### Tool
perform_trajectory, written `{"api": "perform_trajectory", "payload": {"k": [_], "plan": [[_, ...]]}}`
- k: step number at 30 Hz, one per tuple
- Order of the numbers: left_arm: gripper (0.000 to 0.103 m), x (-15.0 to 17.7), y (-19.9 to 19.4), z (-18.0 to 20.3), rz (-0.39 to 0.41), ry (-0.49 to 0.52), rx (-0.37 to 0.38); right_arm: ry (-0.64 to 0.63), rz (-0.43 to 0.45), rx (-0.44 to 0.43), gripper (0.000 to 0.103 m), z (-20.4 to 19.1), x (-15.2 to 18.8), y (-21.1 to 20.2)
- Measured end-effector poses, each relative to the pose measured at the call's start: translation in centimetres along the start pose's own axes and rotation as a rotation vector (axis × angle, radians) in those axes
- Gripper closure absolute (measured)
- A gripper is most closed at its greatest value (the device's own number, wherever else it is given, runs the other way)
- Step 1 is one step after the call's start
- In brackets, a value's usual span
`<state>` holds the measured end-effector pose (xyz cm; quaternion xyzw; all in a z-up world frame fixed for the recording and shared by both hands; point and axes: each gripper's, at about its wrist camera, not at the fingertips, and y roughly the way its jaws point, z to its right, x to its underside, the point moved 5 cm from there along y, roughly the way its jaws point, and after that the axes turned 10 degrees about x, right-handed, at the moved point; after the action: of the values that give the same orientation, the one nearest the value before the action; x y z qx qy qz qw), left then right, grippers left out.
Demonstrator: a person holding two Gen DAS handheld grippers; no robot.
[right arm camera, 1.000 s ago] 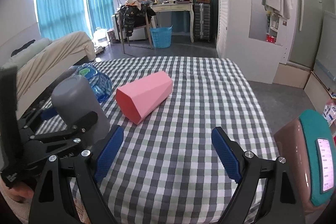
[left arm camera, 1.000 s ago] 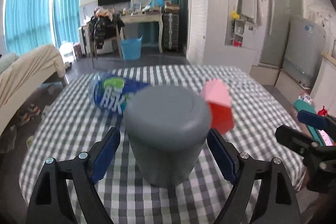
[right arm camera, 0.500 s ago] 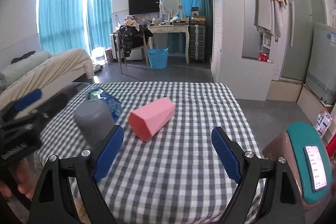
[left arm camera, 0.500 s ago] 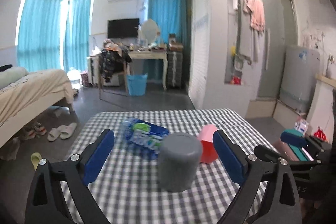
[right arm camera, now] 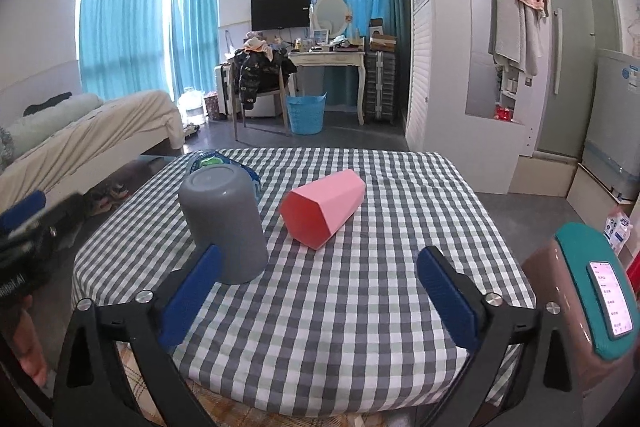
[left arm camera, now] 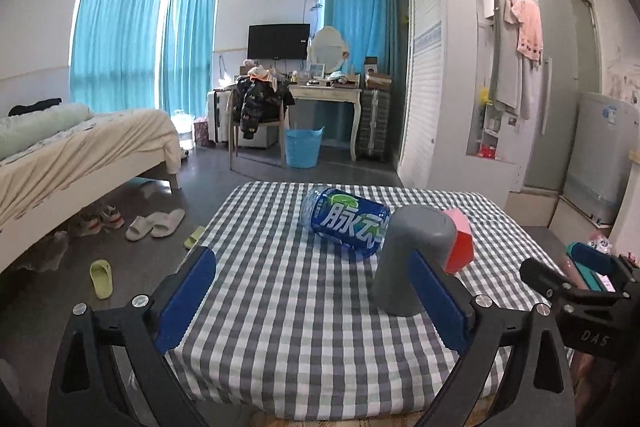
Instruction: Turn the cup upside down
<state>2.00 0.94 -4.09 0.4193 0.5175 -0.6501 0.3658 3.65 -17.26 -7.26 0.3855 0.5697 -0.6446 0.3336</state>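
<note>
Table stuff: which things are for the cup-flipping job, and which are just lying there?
For the job:
- grey cup, standing upside down
- left claw, open
- right claw, open

Just lying about:
- pink cup, on its side
- blue bottle, on its side
- checked tablecloth

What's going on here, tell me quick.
A person holds a two-finger gripper in each hand over a checkered table. The grey cup stands upside down on the cloth, and nothing grips it. The left gripper and the right gripper are both open and empty. A pink cup lies on its side beside the grey one, and a blue bottle lies behind them.
</note>
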Motion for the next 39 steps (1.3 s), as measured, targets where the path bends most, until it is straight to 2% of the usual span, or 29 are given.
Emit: {"api": "perform_trajectory", "payload": {"k": [31,39], "plan": [[0.000,0.86,0.47,0.07,-0.025,0.017,0.011,0.011,0.017,0.015,0.000,0.03,-0.46,-0.26],[0.000,0.88,0.34,-0.42,-0.023,0.004,-0.010,0.002,0.017,0.014,0.000,-0.12,-0.66,-0.21]]}}
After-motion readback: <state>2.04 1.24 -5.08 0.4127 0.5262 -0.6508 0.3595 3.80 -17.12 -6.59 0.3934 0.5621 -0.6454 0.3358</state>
